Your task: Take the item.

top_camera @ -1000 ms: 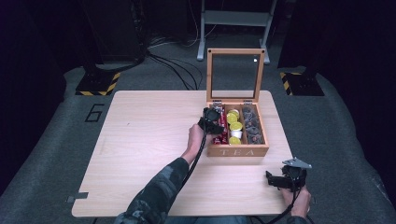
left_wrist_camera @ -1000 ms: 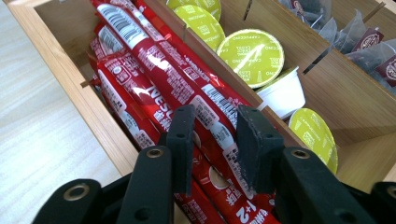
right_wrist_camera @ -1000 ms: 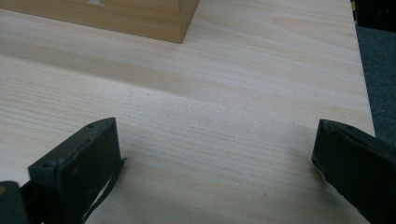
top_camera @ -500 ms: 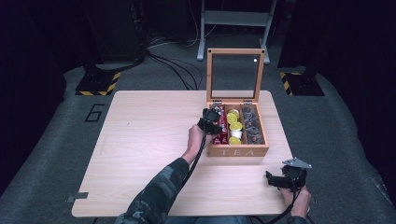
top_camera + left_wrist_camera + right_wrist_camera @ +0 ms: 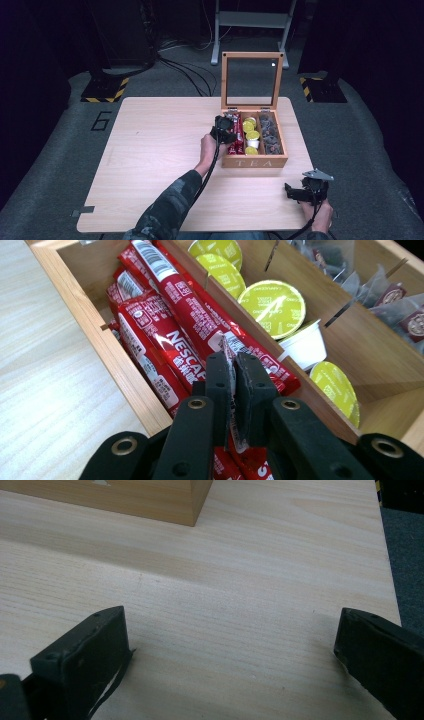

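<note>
High view: left gripper (image 5: 223, 131) over the tea box's (image 5: 255, 162) left compartment; right gripper (image 5: 304, 191) idle on table (image 5: 150, 150). Left gripper view: jaws just closed, pinching a red Nescafé stick (image 5: 226, 351) edge in that compartment. Right gripper view: jaws spread, empty. Grasp done; next, probably lift straight up.
</note>
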`<control>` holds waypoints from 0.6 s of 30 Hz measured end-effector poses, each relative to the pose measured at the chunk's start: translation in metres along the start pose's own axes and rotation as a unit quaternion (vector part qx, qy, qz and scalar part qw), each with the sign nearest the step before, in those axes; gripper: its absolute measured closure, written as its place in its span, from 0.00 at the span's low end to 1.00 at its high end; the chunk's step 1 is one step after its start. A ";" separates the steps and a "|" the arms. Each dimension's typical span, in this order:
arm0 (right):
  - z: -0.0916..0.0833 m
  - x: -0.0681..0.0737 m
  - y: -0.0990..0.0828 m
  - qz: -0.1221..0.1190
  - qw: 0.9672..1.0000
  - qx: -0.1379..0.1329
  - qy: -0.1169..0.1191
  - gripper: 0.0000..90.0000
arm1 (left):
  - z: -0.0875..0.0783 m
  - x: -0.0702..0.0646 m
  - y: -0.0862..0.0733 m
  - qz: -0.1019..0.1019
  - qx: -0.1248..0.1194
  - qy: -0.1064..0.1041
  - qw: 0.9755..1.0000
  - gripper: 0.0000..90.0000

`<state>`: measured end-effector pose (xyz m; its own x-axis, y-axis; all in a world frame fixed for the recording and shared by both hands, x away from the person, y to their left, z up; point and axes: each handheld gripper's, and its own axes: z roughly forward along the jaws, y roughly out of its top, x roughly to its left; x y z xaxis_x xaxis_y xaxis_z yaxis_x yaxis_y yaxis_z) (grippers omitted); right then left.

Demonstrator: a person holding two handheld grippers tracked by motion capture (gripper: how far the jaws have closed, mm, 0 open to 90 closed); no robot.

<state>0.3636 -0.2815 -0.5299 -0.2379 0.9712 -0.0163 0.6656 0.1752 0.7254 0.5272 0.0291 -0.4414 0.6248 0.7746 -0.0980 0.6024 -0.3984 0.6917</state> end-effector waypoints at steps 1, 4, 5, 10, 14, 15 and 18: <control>0.000 0.000 0.000 0.000 1.000 0.000 0.000 0.00 | -0.001 -0.001 0.000 0.001 -0.004 0.002 1.000 0.94; 0.000 0.000 0.000 0.000 1.000 0.000 0.000 0.00 | -0.006 -0.002 0.000 0.008 -0.013 0.001 1.000 0.94; 0.000 0.000 0.000 0.000 1.000 0.000 0.000 0.00 | -0.008 -0.002 0.001 0.009 -0.011 -0.001 1.000 0.94; 0.000 0.000 0.000 0.000 1.000 0.000 0.000 0.00 | -0.014 -0.001 0.002 0.012 -0.022 -0.003 1.000 0.94; 0.000 0.000 0.000 0.000 1.000 0.000 0.000 0.00 | -0.019 -0.001 0.002 0.014 -0.030 -0.003 0.999 0.94; 0.000 0.000 0.000 0.000 1.000 0.000 0.000 0.00 | -0.020 -0.001 0.002 0.014 -0.031 -0.004 0.999 0.94; 0.000 0.000 0.000 0.000 1.000 0.000 0.000 0.00 | -0.025 -0.001 0.002 0.016 -0.036 -0.004 0.999 0.94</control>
<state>0.3636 -0.2814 -0.5299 -0.2372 0.9713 -0.0162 0.6657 0.1746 0.7255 0.5156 0.0393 -0.4221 0.6478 0.7575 -0.0805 0.5449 -0.3869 0.7439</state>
